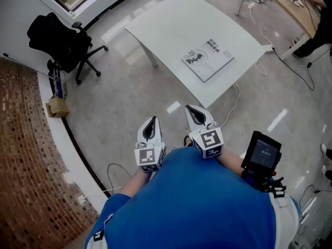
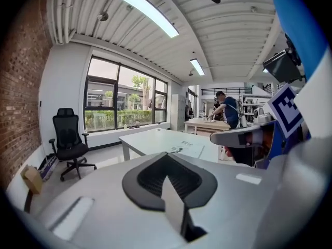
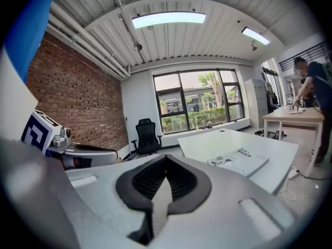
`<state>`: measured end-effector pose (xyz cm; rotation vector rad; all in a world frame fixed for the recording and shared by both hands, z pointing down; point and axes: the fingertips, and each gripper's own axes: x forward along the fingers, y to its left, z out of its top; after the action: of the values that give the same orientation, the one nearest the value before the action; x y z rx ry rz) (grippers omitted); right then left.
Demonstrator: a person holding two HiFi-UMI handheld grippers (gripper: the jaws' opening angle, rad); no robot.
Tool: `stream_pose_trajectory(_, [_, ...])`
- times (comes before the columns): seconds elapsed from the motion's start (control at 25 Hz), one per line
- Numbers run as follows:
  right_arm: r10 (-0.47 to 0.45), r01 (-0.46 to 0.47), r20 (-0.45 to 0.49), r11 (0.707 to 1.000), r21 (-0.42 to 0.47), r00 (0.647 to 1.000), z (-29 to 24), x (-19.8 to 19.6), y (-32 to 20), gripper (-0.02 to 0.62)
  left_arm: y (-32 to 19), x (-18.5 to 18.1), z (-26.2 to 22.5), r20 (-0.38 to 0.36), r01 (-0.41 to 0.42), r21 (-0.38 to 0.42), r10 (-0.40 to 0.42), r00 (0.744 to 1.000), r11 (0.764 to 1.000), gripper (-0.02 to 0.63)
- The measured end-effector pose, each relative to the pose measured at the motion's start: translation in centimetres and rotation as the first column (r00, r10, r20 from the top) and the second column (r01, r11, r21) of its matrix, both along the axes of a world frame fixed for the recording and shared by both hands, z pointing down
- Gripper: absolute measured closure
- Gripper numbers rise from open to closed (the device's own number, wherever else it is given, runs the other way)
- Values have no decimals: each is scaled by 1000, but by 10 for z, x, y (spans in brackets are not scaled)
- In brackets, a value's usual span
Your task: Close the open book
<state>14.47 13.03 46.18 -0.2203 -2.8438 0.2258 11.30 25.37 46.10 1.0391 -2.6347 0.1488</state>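
A book (image 1: 207, 57) lies flat near the front edge of the white table (image 1: 171, 30), its printed cover facing up. It also shows far off in the left gripper view as the book (image 2: 187, 149) and in the right gripper view as the book (image 3: 238, 160). Both grippers are held close to the person's body, well short of the table and over the floor. My left gripper (image 1: 151, 126) has its jaws together with nothing between them, and so does my right gripper (image 1: 196, 113). The left gripper (image 2: 167, 157) and right gripper (image 3: 165, 160) both point towards the table.
A black office chair (image 1: 59, 38) stands left of the table near the window. A brick wall (image 1: 26, 165) runs along the left, with a cardboard box (image 1: 57, 108) at its foot. A wooden desk (image 1: 290, 4) with a person (image 1: 316, 30) is at far right. Cables (image 1: 236, 100) trail on the floor.
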Motion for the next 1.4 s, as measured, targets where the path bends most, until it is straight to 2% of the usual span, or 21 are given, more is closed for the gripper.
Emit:
stream_pose_trajectory(0.2, [71, -71, 14, 997, -21, 997, 14, -48, -55, 592, -56, -56, 9, 34, -89, -59, 91, 995, 994, 600])
stream_pose_trajectory(0.4, [156, -155, 9, 987, -39, 988, 23, -66, -97, 592, -109, -88, 6, 56, -178, -93, 184, 981, 980, 600])
stream_pose_trajectory(0.56, [236, -236, -1, 971, -40, 972, 26, -64, -127, 592, -142, -95, 18, 69, -290, -127, 300, 951, 948, 600])
stream_pose_trajectory(0.68, [317, -318, -16, 947, -43, 948, 29, -58, -156, 592, -175, -99, 20, 66, -368, -141, 379, 923, 919, 600])
stream_pose_trajectory(0.92, [471, -474, -65, 879, -42, 880, 45, -50, -198, 592, -227, -119, 28, 55, -488, -137, 499, 865, 862, 600])
stream_pose_trajectory(1.12, [594, -599, -104, 801, -22, 798, 56, -53, -221, 592, -254, -147, 44, 24, -575, -136, 582, 812, 807, 600])
stream_pose_trajectory(1.24, [666, -673, -130, 740, -12, 735, 67, -64, -231, 592, -266, -169, 56, 7, -637, -139, 644, 765, 758, 600])
stream_pose_trajectory(1.4, [752, -762, -168, 647, 3, 638, 72, -81, -232, 592, -279, -198, 64, -16, -728, -145, 734, 678, 670, 600])
